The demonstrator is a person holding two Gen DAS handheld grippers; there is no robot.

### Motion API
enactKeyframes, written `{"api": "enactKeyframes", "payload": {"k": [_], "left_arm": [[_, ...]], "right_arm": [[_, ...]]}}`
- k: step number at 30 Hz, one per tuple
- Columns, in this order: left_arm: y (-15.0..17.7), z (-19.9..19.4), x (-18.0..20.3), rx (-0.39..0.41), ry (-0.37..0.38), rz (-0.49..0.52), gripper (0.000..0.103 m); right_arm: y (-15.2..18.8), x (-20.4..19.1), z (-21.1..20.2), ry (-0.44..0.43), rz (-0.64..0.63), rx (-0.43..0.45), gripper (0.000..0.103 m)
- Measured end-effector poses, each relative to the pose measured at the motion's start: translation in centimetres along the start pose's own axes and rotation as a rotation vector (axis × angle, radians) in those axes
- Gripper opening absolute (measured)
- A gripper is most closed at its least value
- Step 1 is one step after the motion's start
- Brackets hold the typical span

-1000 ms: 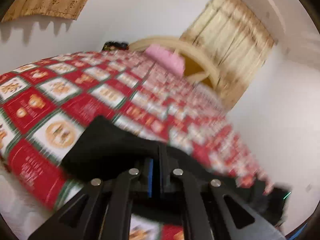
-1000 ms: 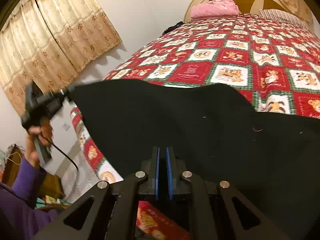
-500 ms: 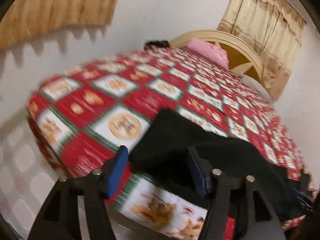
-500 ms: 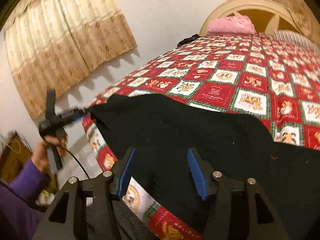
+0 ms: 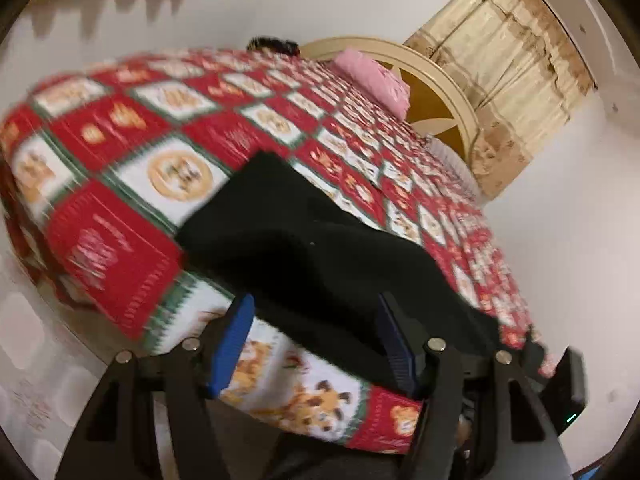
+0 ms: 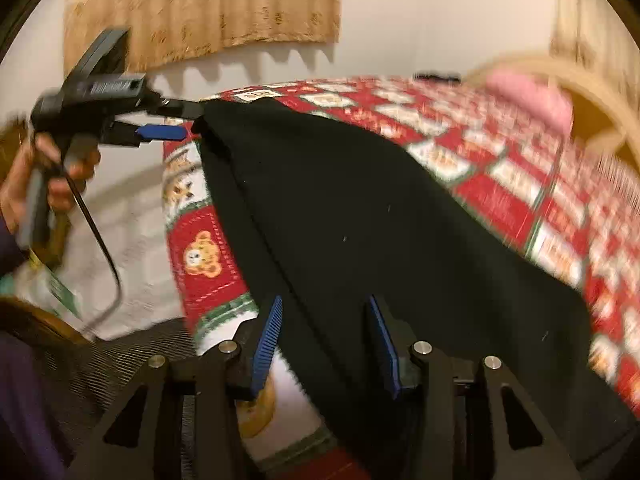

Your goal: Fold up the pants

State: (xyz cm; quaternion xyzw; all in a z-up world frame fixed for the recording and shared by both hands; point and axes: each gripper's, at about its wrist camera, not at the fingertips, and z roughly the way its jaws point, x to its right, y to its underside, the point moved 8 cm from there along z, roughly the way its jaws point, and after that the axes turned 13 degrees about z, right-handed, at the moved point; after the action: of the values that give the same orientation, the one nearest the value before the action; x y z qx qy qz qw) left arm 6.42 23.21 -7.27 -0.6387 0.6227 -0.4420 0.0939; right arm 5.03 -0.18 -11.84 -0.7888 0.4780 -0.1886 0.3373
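The black pants (image 6: 360,232) lay flat on the patchwork bedspread (image 5: 120,240) at its near edge, their long axis running from the left gripper (image 5: 316,344) across to the right gripper (image 6: 326,344). Both grippers stood released, jaws apart, cloth lying slack between the pads; the left's had just opened, the right's had opened, then narrowed slightly. Each hand sat at one end, neither nearer the middle.
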Motion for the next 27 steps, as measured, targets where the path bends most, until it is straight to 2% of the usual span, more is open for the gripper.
{"api": "enactKeyframes", "payload": {"k": [1, 4, 5, 9, 12, 13, 14, 16, 18, 22, 24, 25, 27], "left_arm": [[-0.3, 0.4, 0.1, 0.004, 0.036, -0.023, 0.066], [-1.6, 1.5, -0.1, 0.03, 0.086, -0.087, 0.075], [-2.1, 1.6, -0.3, 0.049, 0.097, -0.109, 0.076], [-4.1, 2.0, -2.2, 0.12, 0.164, -0.256, 0.076], [-4.8, 2.0, -3.3, 0.147, 0.193, -0.332, 0.071], [-5.1, 1.6, -3.3, 0.156, 0.177, -0.31, 0.061], [-5.2, 1.4, -3.1, 0.152, 0.141, -0.269, 0.056], [-5.0, 1.0, -2.9, 0.126, 0.024, -0.147, 0.044], [-4.1, 0.8, -3.3, 0.092, -0.072, -0.074, 0.037], [-1.6, 0.0, -5.3, 0.054, -0.164, -0.044, 0.04], [-1.2, -0.5, -6.0, 0.037, -0.243, -0.013, 0.052], [-1.2, -1.0, -6.3, 0.041, -0.273, -0.008, 0.063], [-1.6, -2.0, -6.9, 0.07, -0.31, -0.005, 0.065]], "right_arm": [[-0.1, 0.1, 0.0, 0.021, -0.003, 0.005, 0.044], [-0.5, 1.1, 0.0, 0.049, 0.067, 0.011, 0.013], [-0.5, 1.3, 0.0, 0.04, 0.093, 0.008, 0.008], [-1.3, 1.1, -1.7, -0.02, 0.155, 0.032, 0.004], [-2.1, 0.1, -4.1, -0.081, 0.149, 0.065, 0.004], [-2.1, -0.3, -4.5, -0.074, 0.125, 0.067, 0.004], [-1.9, -0.7, -4.5, -0.062, 0.096, 0.056, 0.004], [-0.6, -1.2, -3.5, -0.051, 0.056, 0.006, 0.004], [1.2, -1.4, -1.7, -0.036, 0.042, -0.05, 0.004], [1.6, -0.8, -1.3, -0.055, 0.073, -0.011, 0.005], [1.5, -0.8, -1.3, -0.059, 0.084, -0.016, 0.007], [1.5, -0.8, -1.4, -0.063, 0.086, -0.022, 0.009], [1.5, -0.8, -1.6, -0.07, 0.083, -0.035, 0.017]]}}
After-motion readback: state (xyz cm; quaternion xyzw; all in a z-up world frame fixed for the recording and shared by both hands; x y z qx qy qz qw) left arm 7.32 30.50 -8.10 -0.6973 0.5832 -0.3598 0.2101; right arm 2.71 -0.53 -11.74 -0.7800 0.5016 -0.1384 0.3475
